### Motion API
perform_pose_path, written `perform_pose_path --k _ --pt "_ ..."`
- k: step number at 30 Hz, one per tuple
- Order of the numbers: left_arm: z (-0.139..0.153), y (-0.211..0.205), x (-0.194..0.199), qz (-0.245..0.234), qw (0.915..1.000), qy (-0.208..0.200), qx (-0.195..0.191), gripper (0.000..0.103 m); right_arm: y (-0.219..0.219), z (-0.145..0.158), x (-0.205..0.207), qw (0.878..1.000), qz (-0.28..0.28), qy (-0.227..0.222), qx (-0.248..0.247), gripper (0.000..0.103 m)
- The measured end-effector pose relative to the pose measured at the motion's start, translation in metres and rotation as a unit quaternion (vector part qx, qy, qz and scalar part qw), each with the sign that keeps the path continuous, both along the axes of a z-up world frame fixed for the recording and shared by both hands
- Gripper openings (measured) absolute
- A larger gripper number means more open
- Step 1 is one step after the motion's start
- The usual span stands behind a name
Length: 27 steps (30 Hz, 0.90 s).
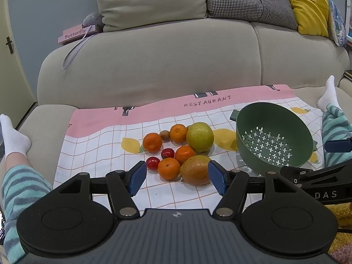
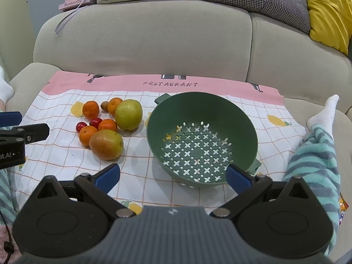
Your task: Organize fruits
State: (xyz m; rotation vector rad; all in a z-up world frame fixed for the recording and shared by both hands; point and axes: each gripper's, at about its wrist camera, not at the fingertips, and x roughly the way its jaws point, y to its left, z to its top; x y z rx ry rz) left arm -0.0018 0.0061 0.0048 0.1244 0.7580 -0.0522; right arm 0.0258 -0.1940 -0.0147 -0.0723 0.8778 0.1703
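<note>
Nothing is sorted yet: the green colander [image 2: 201, 138] sits empty on the checked cloth [image 2: 55, 154], beside the fruit pile. Both the left hand-held gripper [image 1: 177, 179] and right hand-held gripper [image 2: 172, 177] hover wide open, holding nothing. The nearest mango [image 1: 194, 169] looks the likely first pick. Count: four oranges, two mangoes, two cherry tomatoes, one kiwi

Green colander [image 2: 246, 118], orange mandarins [image 1: 169, 168], red cherry tomatoes [image 1: 153, 163] — pink-edged checked cloth [image 2: 55, 149], yellow cushion [image 1: 309, 4]
</note>
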Motion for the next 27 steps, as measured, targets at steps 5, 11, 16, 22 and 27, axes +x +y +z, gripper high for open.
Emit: perform_pose_path --k 5,11,16,22,27 --pt "-0.0002 0.0001 -0.0001 0.0 1.0 0.0 0.0 0.076 0.0026 -0.0007 0.0024 1.0 -0.002 0.005 -0.003 0.099" --pt "-0.0005 0.0001 -0.0002 0.0 1.0 0.0 0.0 0.076 0.0021 -0.001 0.0023 1.0 -0.003 0.006 -0.003 0.099" --pt "-0.0005 0.0001 -0.0003 0.0 1.0 0.0 0.0 0.076 0.0024 -0.001 0.0018 1.0 -0.003 0.006 -0.003 0.099" --pt "-0.0005 -0.0001 -0.0002 0.0 1.0 0.0 0.0 0.076 0.0021 -0.0035 0.0013 1.0 -0.005 0.009 -0.003 0.099" --pt "-0.0005 -0.0001 -0.0002 0.0 1.0 0.0 0.0 0.076 0.0016 -0.004 0.0009 1.0 -0.005 0.011 -0.005 0.099"
